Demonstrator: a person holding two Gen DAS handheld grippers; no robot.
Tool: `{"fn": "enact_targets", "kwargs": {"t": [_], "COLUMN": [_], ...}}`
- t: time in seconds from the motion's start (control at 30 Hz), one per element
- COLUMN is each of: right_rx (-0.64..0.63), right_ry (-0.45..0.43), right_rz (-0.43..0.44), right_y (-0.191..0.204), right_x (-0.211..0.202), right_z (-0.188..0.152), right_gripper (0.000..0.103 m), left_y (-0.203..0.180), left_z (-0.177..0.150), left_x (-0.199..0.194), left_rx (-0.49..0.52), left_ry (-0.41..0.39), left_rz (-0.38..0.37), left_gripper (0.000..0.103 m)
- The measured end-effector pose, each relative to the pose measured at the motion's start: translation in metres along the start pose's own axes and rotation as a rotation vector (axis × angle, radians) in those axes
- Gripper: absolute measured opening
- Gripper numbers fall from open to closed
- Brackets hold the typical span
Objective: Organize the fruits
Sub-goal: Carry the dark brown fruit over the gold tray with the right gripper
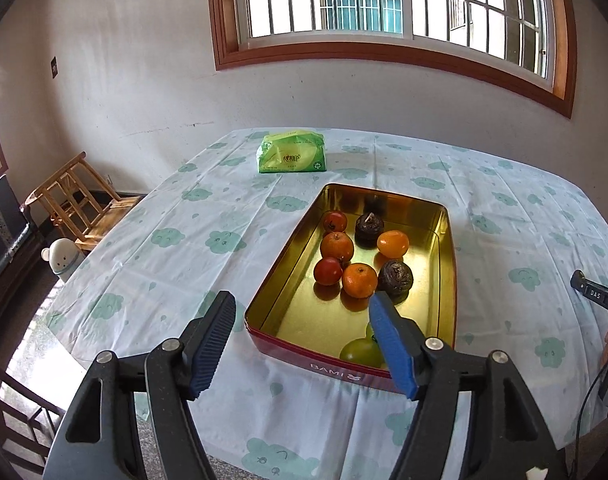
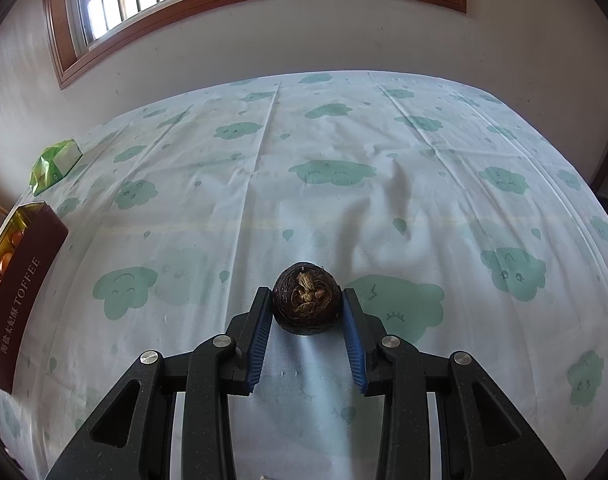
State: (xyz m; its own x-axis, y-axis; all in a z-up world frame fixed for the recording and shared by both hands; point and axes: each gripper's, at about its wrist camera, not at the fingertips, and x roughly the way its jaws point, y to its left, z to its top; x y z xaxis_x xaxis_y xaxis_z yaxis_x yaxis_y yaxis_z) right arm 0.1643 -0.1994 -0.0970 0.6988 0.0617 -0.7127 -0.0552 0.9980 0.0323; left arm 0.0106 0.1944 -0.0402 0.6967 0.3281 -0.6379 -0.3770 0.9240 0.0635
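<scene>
Nearby, tissue pack beyond fruit tin; left gripper fingers spread (empty); right gripper fingers flank dark fruit, contact unclear.

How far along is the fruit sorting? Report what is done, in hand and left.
Done: the gold tin already holds oranges, red fruits, two dark water chestnuts and green fruit.
In hand: the right tongs straddle a dark water chestnut lying on the tablecloth; whether they grip it is unclear.
Left: carrying it to the tin. The left tongs hang open, empty.

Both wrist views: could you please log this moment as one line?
right gripper: around dark brown round fruit on tablecloth | left gripper: open above gold tin
</scene>
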Motion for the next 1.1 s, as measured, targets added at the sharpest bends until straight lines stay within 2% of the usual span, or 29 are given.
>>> {"fn": "enact_targets", "kwargs": {"t": [0.17, 0.37, 0.97, 1.1], "right_rx": [-0.009, -0.025, -0.058, -0.058], "right_ry": [0.003, 0.006, 0.008, -0.004], "right_rz": [-0.013, -0.032, -0.06, -0.023], "right_y": [0.002, 0.006, 0.011, 0.026], "right_x": [0.0, 0.0, -0.002, -0.012], "right_z": [0.0, 0.0, -0.002, -0.009], "right_gripper": [0.035, 0.036, 0.036, 0.036], "left_y": [0.0, 0.003, 0.006, 0.008], "left_z": [0.0, -0.002, -0.007, -0.009], "left_x": [-0.012, -0.022, -0.037, -0.04], "left_rx": [0.026, 0.024, 0.04, 0.04], "left_ry": [-0.036, -0.053, -0.073, -0.079], "left_rz": [0.039, 0.04, 0.05, 0.053], "left_gripper": [0.085, 0.092, 0.095, 0.095]}}
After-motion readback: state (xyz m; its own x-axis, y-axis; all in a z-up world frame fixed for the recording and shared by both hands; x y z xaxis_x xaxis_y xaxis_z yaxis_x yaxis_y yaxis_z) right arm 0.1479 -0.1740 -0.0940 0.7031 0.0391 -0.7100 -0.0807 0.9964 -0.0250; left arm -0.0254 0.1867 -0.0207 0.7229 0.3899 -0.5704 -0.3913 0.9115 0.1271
